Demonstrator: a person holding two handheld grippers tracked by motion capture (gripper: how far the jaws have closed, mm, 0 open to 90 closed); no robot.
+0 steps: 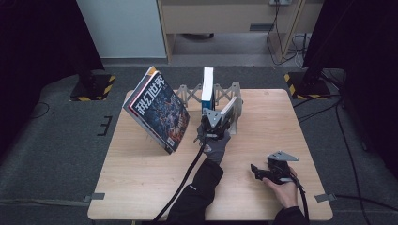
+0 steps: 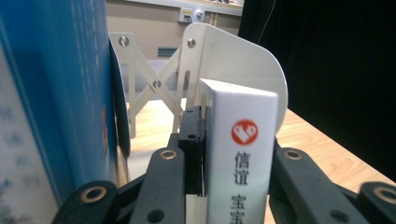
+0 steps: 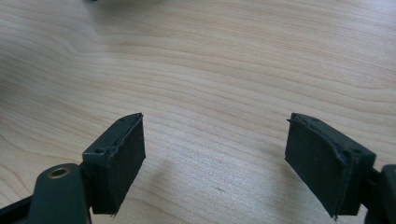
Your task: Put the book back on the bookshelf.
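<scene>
Gripping a white book by its spine, your left gripper stands at the far middle of the table, right at the cream rack. In the left gripper view the jaws are clamped on that book from both sides, its white spine with a red badge and black characters rising between them, and a rounded rack plate stands just behind it. To the left of it there a blue book stands upright, close beside the held one; in the high view this blue-and-white book sits in the rack just beyond your gloved hand. Whether the white book already touches the rack floor is hard to say, since your gripper hides its lower edge.

Your right gripper rests low over the near right part of the table, well apart from the rack. Its jaws stand wide apart with nothing between them, only bare wood under the pads.

A large magazine leans tilted at the far left of the table, to the left of the rack and apart from your left gripper.
</scene>
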